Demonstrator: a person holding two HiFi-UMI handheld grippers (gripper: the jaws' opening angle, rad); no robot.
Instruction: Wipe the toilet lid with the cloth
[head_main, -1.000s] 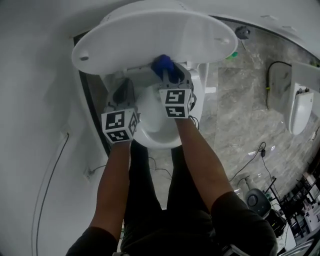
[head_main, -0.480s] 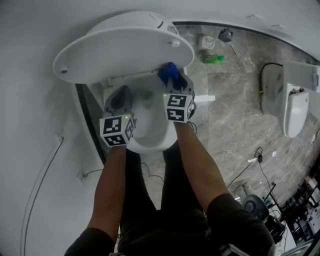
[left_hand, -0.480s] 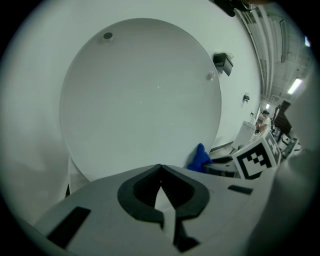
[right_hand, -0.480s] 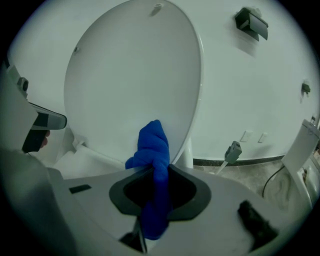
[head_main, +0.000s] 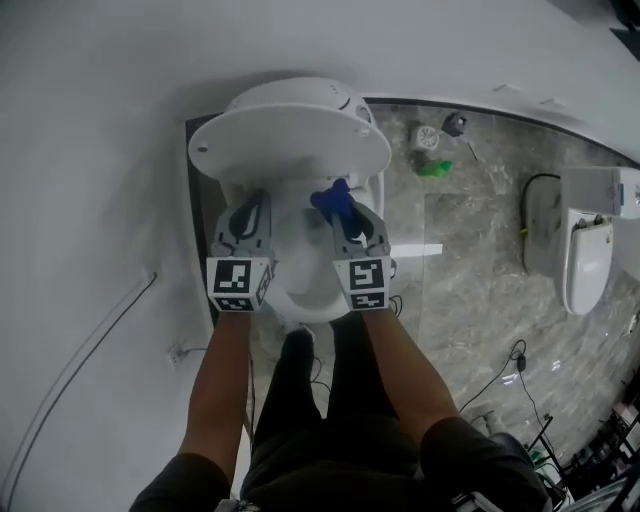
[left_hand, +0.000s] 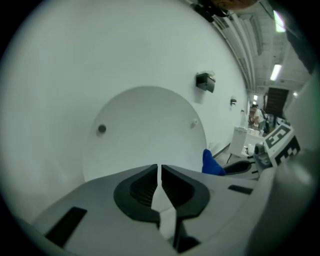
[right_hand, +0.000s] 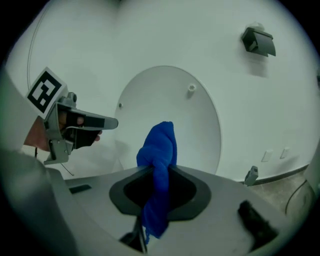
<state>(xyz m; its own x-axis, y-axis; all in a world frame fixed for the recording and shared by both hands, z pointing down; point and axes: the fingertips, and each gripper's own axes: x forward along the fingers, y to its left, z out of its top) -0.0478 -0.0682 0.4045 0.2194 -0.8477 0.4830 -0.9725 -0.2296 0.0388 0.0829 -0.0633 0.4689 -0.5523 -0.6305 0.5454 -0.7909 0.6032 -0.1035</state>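
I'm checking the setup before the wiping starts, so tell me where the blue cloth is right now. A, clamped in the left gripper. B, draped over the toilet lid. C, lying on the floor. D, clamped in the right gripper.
D: the right gripper is closed on the blue cloth, which sticks out past its jaws, while the left gripper is shut with nothing in it.

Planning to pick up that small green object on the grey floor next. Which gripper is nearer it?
Right. The right gripper, shut on the blue cloth, is on the side toward the green object; the left gripper is beyond it, nearer the white wall.
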